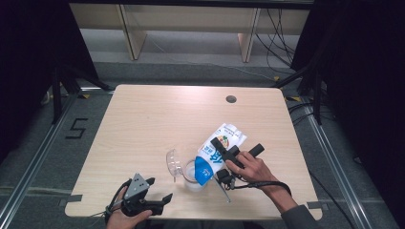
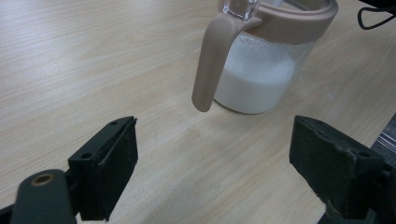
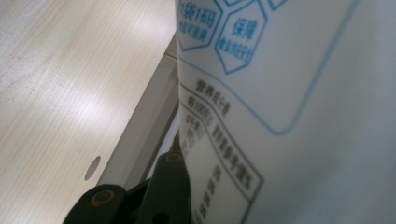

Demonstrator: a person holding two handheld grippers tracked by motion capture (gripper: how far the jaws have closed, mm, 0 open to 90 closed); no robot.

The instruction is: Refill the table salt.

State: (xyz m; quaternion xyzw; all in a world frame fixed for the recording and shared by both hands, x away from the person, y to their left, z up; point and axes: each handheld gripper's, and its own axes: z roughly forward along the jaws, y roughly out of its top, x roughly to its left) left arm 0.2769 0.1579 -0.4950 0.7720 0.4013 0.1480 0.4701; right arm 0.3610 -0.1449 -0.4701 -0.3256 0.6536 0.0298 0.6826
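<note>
My right tongs (image 1: 224,151) are clamped across a white and blue milk carton (image 1: 216,151), tipped steeply so its blue end hangs over the mouth of a clear jug (image 1: 193,177) near the front of the table. In the right gripper view the carton's printed side presses close against one black jaw, with blue hexagons and small text on it. My left tongs (image 1: 160,190) rest at the front left edge, jaws spread wide with nothing between them; in the left gripper view they point at the jug, which stands apart from them.

The jug has a beige rim and a beige handle (image 2: 210,60) hanging down on my side, and white milk fills its lower part. Its clear lid (image 1: 174,161) stands open, tilted to the left.

The table (image 1: 143,124) is pale wood grain, with a round hole (image 1: 231,99) near the far edge. Beyond it are grey floor, wooden legs, and dark curtains on both sides. Cables (image 1: 279,33) trail at far right.
</note>
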